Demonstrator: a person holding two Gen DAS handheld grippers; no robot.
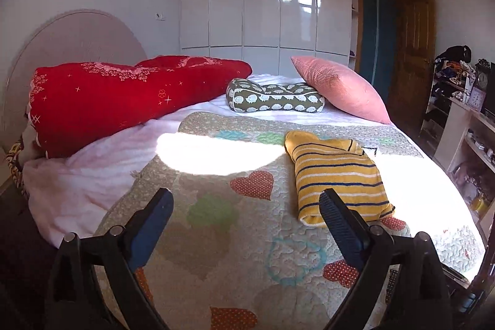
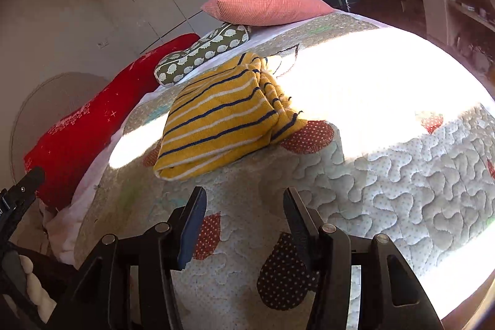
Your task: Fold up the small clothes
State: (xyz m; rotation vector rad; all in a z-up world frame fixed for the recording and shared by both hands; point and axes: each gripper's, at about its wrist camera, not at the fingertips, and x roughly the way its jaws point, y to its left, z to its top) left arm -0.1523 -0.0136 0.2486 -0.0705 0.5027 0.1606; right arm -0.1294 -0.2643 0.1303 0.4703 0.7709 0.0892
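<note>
My left hand-held gripper point(image 1: 247, 203) hangs wide open w/ nothing in it, just short of the striped yellow top point(image 1: 337, 175). The top lies folded into a compact rectangle on the quilt point(image 1: 216, 237), flat part of the bed, prob. so the folds sit without sliding. Right hand-held gripper point(image 2: 244, 206) is also spread open & empty, low over the quilt near the top's folded edge. Neither touches cloth; looks to me like this piece is done. Pink cushion point(image 1: 340, 85) & red duvet point(image 1: 123, 95) sit well back, away from my folding spot.
</note>
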